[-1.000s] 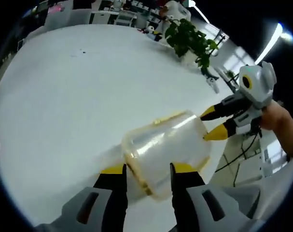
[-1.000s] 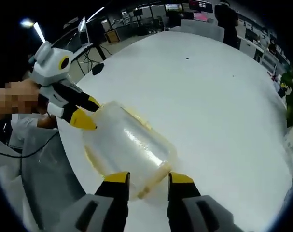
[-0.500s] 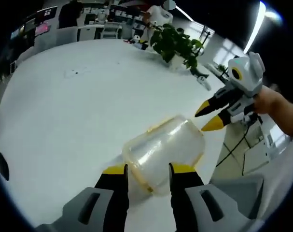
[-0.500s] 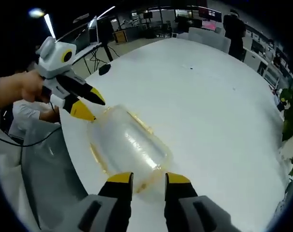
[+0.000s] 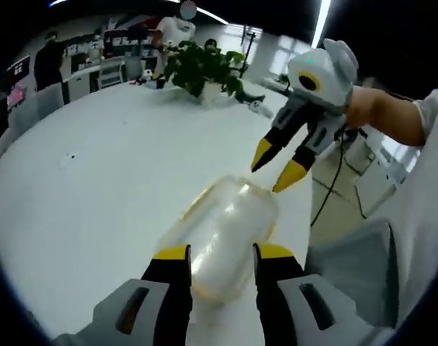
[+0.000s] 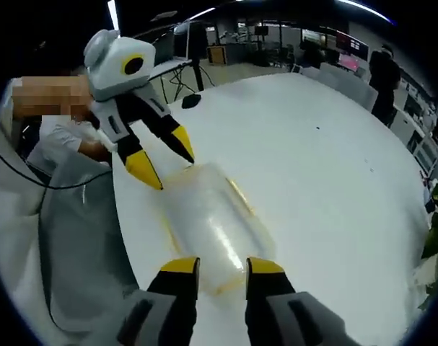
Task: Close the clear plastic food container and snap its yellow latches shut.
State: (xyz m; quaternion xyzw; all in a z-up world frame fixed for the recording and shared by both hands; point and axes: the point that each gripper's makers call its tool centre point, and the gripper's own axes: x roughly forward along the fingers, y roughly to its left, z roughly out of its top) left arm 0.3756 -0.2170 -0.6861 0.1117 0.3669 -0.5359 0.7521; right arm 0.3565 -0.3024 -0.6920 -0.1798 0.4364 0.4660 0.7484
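The clear plastic container lies lengthwise on the white table, with a faint yellow rim along its side. My left gripper is open, and its yellow-tipped jaws straddle the container's near end. My right gripper hangs open just above the far end, tips pointing down. In the right gripper view the container runs away from my right gripper, whose jaws stand on either side of its near end. At the far end the left gripper is spread open, its tips at the container's edge. A yellow latch strip shows along one side.
The container sits close to the table edge, with a person's grey clothing just beyond. A potted plant stands at the table's far side. A small black object lies near the edge. Desks and people fill the background.
Both hands have swung round and lifted, so each gripper now points more steeply down at its end of the container. The container itself has stayed on the table.
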